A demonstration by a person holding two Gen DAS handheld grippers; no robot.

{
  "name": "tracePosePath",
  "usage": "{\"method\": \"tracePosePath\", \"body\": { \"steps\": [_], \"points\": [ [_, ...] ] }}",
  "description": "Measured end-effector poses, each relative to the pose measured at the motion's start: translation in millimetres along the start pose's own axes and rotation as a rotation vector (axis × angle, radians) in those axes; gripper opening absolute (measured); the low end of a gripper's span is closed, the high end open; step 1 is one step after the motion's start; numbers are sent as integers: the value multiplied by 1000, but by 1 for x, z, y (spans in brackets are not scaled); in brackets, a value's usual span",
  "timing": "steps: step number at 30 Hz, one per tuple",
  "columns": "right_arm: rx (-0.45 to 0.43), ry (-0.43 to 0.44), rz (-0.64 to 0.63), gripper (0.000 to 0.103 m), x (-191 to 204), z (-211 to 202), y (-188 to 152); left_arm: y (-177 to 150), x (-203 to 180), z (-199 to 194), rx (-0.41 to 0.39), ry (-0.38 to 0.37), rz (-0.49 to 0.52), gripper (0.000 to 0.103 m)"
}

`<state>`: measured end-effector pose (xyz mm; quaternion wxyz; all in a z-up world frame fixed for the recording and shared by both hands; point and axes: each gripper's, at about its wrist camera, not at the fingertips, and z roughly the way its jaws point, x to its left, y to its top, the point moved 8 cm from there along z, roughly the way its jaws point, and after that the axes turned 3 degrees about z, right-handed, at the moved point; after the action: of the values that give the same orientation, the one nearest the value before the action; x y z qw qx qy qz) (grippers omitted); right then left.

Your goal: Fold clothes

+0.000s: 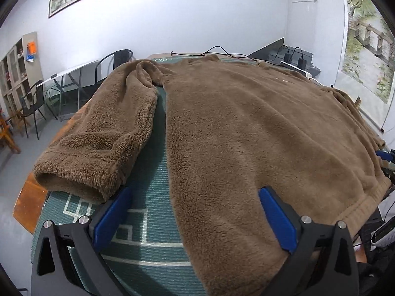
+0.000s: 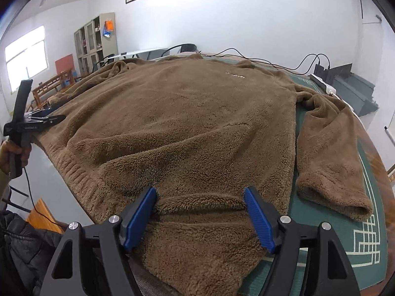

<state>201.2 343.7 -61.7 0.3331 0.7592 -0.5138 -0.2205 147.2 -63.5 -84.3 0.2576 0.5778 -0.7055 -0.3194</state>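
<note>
Brown fleece fills the left wrist view: a sweater (image 1: 246,128) lies spread flat on a green mat (image 1: 148,222) over the table, with one sleeve (image 1: 98,143) lying alongside the body, a strip of mat between them. We judge the folding has hardly begun, since the body shows no fold and this sleeve is not turned in. Our left gripper (image 1: 195,219) points down at the near hem corner with its blue pads (image 1: 111,219) spread wide; the edge of the fleece lies between them, but neither pad presses it, so nothing is grasped

In the right wrist view the same sweater (image 2: 185,123) stretches away from us, its other sleeve (image 2: 328,162) out to the side on the mat (image 2: 370,234), also unfolded. Our right gripper (image 2: 200,217) tilts down over the hem, jaws wide apart, with a raised ridge of fleece between the pads (image 2: 259,222); they seem to flank it rather than pinch it. At the far left edge a hand (image 2: 12,153) holds the left gripper (image 2: 49,118) by the other hem corner. Both sleeves and the body are left to fold
</note>
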Motion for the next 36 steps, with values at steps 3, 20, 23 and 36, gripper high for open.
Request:
{"method": "tracePosePath", "body": {
  "steps": [3,20,23,36],
  "points": [
    [-9,-16,14,77,0,0,1,2,1,1,38,-1,-9,103],
    [-137,-4,61,82,-1,-6,1,106,-107,-39,27,-360,-11,103],
    [-152,19,100,82,-10,-14,4,130,-138,-41,26,-444,16,103],
    [-129,-394,290,55,-136,-69,-22,192,-213,3,60,-586,52,103]
  ]
}}
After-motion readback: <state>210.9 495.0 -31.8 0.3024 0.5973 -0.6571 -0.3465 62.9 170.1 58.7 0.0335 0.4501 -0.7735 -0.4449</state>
